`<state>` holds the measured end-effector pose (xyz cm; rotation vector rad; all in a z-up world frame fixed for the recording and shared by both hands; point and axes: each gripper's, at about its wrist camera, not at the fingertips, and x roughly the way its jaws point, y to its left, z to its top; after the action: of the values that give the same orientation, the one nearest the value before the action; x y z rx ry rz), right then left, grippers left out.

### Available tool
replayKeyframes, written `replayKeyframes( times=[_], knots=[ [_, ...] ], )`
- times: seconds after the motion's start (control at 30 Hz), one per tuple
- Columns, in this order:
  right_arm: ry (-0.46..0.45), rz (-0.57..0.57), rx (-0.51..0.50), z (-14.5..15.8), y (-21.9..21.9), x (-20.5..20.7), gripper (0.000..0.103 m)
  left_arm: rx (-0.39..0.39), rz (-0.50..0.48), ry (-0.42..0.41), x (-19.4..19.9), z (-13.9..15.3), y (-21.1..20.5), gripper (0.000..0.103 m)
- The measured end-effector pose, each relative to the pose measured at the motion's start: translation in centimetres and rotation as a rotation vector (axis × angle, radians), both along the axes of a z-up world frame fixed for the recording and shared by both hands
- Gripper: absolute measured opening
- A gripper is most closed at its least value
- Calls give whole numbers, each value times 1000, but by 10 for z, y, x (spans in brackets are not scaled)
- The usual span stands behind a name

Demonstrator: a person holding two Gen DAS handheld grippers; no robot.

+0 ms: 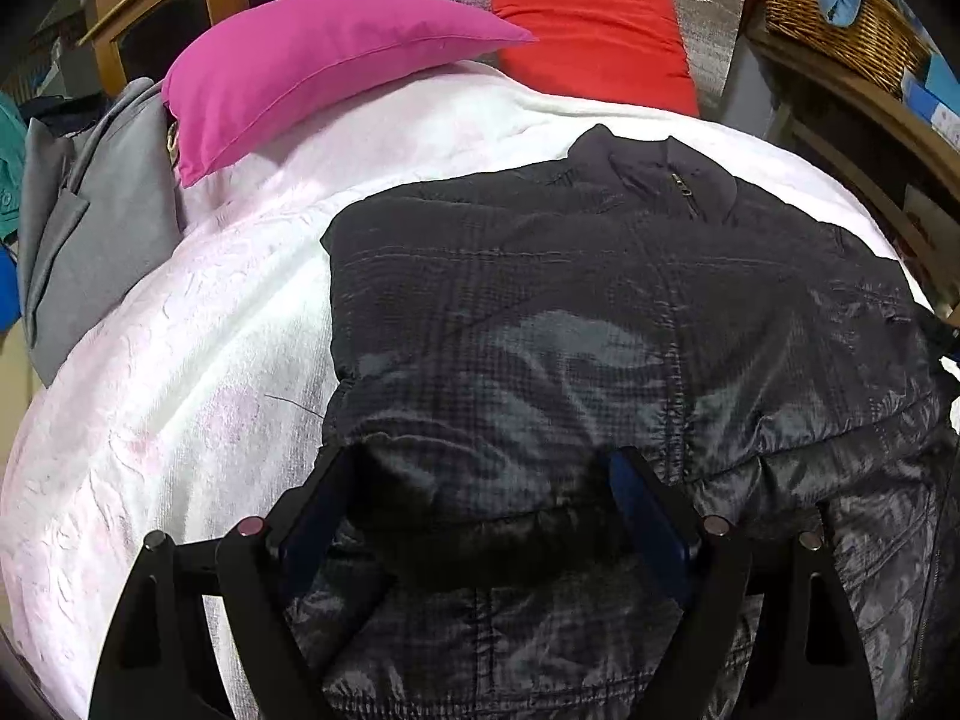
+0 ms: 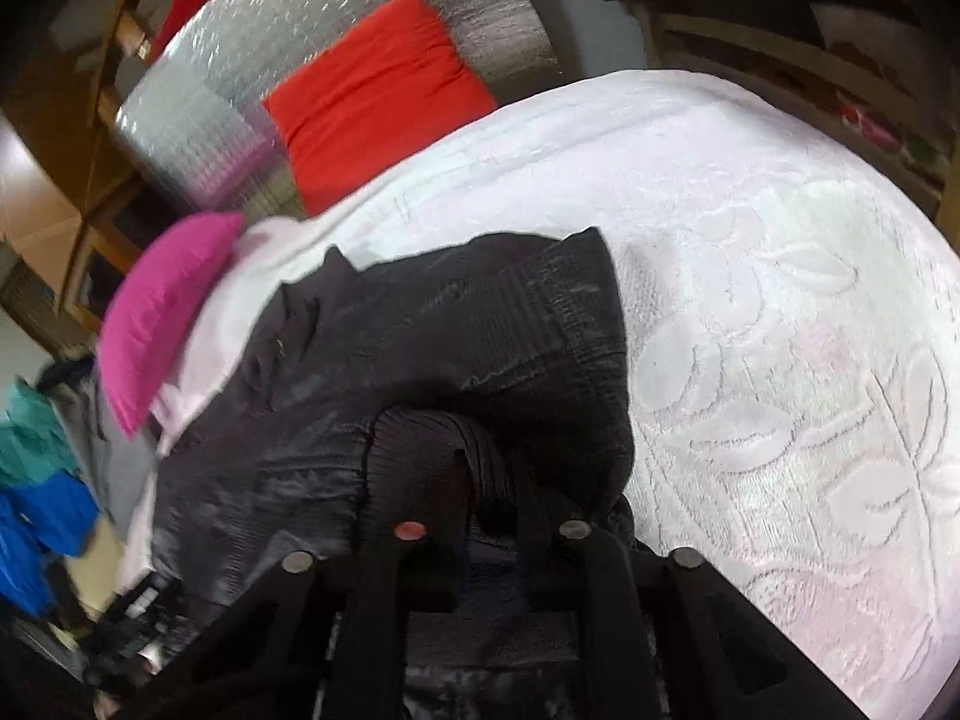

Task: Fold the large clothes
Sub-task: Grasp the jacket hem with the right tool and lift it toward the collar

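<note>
Black, slick quilted jacket (image 1: 600, 330) sprawls mid-bed on the white bedspread (image 1: 180, 390), puffy and likely slippery. Left gripper (image 1: 486, 480) gapes wide over its hem; right gripper (image 2: 492, 510) pinches the ribbed cuff (image 2: 432, 444), the surest hold.

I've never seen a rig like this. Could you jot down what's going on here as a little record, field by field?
Setting: bed with a white embossed bedspread
Garment: black quilted jacket, lying on the bedspread, collar toward the pillows
Left gripper: open, fingers either side of a fold of the jacket near its bottom edge
Right gripper: shut on the jacket's ribbed cuff
Pillows: magenta pillow and red pillow at the head end
Beside the bed: grey garment, wicker basket
</note>
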<state>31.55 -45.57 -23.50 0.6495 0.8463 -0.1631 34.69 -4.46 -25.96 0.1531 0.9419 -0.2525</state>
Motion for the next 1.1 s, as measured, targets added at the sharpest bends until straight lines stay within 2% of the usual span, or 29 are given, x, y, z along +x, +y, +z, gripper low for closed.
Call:
replayKeyframes(
  times=[0.03, 0.1, 0.17, 0.23, 0.33, 0.37, 0.43, 0.5, 0.57, 0.63, 0.7, 0.73, 0.87, 1.0, 1.1],
  knots=[
    [-7, -26, -11, 3, -3, -4, 36, -1, 2, 0, 0, 0, 1, 87],
    [-31, -80, -41, 9, -11, -13, 73, -5, 6, 0, 1, 0, 1, 87],
    [-45, -116, -64, 11, -16, -14, 79, 0, 6, -3, 1, 0, 0, 87],
    [-10, -90, -26, 1, -19, -7, 79, 10, 4, -9, -1, 0, -2, 87],
    [89, -18, 73, -30, -14, 12, 79, 22, 1, -15, -3, -1, -4, 87],
    [92, 0, 92, -36, -10, 15, 78, 24, 2, -16, -3, -1, -4, 87],
    [73, 11, 34, -31, -1, 15, 68, 28, 2, -18, -3, -1, -3, 87],
    [50, 16, -73, -18, 9, 11, 43, 29, 2, -19, -3, -1, -3, 87],
    [18, 22, -120, -7, 14, 7, 37, 32, 2, -20, -3, -1, -3, 87],
    [9, 27, -145, -4, 15, 8, 37, 38, 2, -22, -3, -1, -5, 87],
    [56, 36, -166, -13, 15, 13, 37, 42, -1, -23, -3, -2, -5, 87],
    [86, 42, -160, -21, 13, 17, 37, 44, -3, -24, -4, -2, -5, 87],
    [86, 29, -113, -20, 6, 16, 41, 52, -6, -25, -5, -2, -7, 87],
    [84, 13, -83, -12, -3, 6, 53, 43, -2, -37, -3, 8, -1, 87],
    [34, -28, -23, -2, -17, -11, 61, -18, 28, -69, -2, 25, 15, 87]
  ],
)
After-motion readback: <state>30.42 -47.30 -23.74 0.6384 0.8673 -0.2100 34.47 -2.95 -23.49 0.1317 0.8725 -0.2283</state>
